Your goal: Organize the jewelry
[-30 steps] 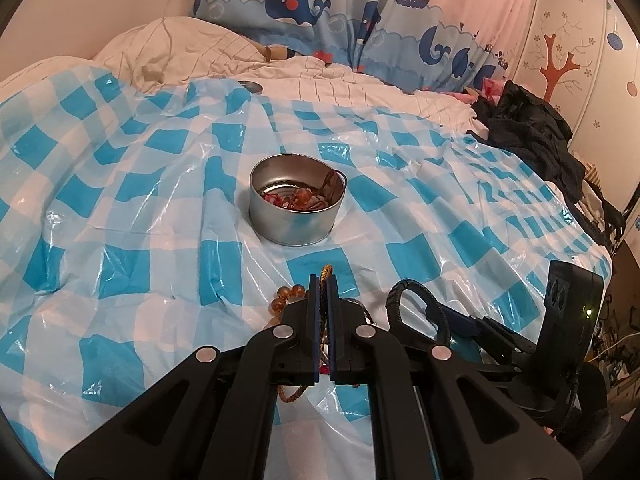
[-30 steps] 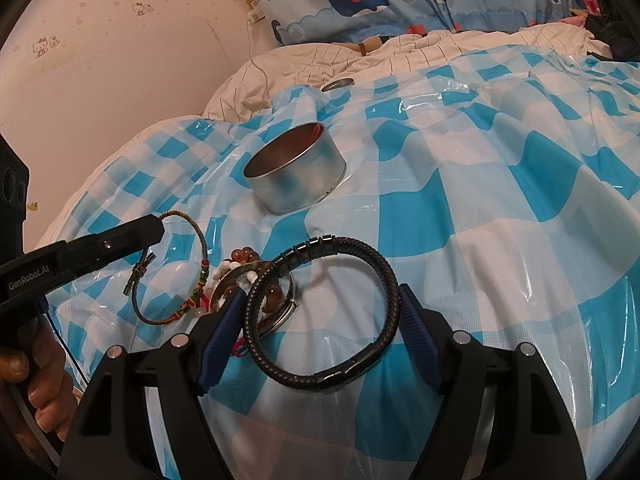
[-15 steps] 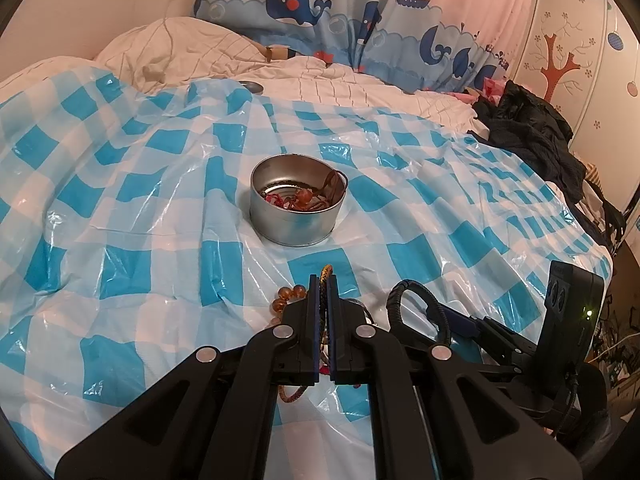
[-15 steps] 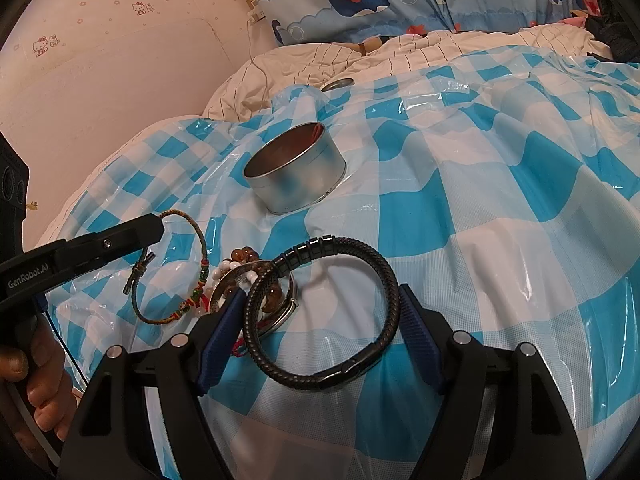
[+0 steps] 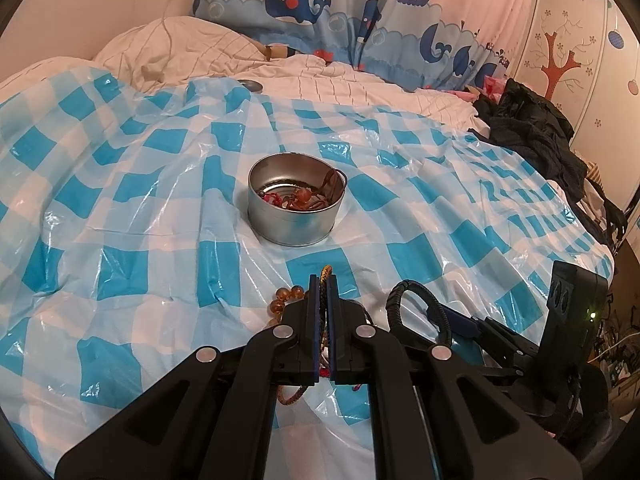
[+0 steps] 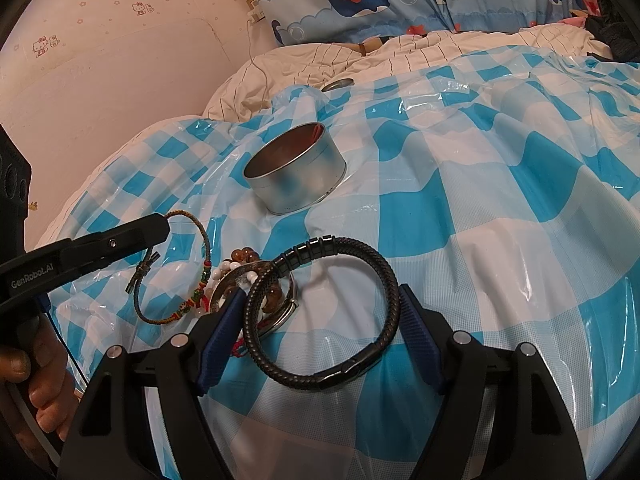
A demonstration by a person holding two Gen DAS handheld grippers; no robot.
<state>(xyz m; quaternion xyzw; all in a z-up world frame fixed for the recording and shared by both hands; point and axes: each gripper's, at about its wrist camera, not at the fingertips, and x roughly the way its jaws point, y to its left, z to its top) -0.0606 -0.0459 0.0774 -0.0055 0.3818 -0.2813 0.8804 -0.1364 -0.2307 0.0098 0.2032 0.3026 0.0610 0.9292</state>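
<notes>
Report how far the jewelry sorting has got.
Done: the tin already holds some red and brown beaded pieces. In hand: the left gripper is shut on the woven cord bracelet; the right gripper stands open around the black braided bracelet, not yet gripping it. Left: both of those, plus the bead bracelets and the metal bangle on the checked sheet.

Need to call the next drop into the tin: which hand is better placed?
Left, probably. The left gripper is shut on the cord bracelet, ready to carry to the tin. The right gripper is open around the black bracelet, not yet gripping.
</notes>
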